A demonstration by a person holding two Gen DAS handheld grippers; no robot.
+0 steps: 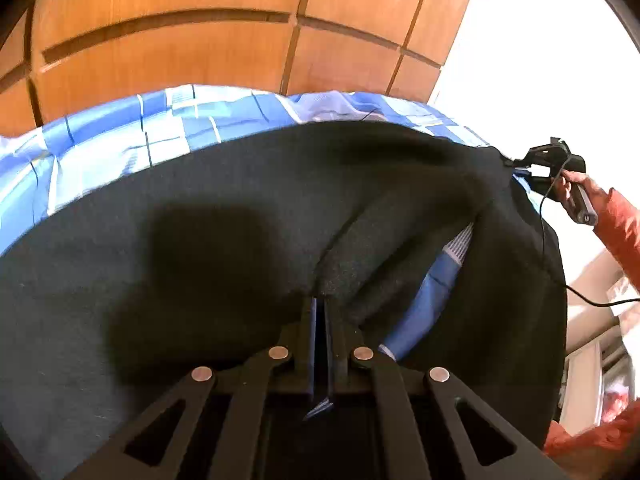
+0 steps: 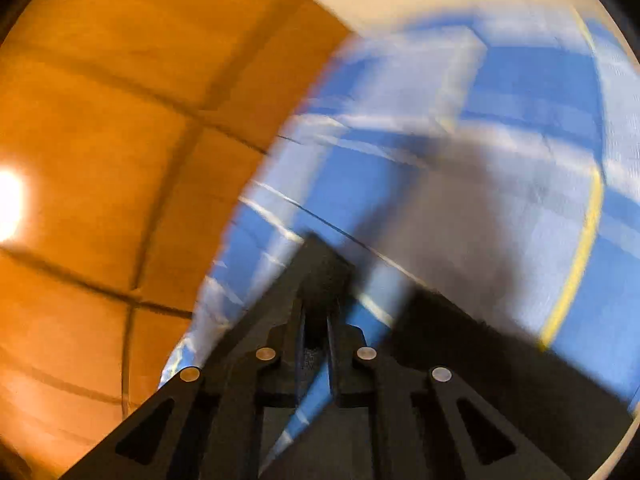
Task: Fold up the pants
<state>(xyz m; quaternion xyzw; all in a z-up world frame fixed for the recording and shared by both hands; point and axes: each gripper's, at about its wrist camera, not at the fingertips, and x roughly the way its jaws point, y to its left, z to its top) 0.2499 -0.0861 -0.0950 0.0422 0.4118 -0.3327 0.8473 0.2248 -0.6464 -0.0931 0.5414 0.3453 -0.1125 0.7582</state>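
Black pants (image 1: 240, 240) spread over the checked bedsheet (image 1: 120, 140); left gripper (image 1: 319, 304) jaws clamped on fabric at 6 o'clock, right gripper (image 1: 520, 162) jaws pinching the edge at 3 o'clock.

Counts: 1 pair of black pants (image 1: 240, 208), spread over 1 blue-and-white checked bedsheet (image 1: 120, 136). 2 grippers: left gripper (image 1: 319, 308), right gripper (image 1: 520, 162). 1 hand (image 1: 576, 184) visible, on the right gripper's handle, in 1 orange-red sleeve (image 1: 620, 228). 1 black cable (image 1: 592, 300) trailing off that gripper. 4 round silver pivot pins (image 1: 202, 374) on each gripper's linkage, 8 total across both wrist views. Wooden wardrobe panels (image 1: 180, 52) behind: at least 4, edges cut off, exact count unclear.
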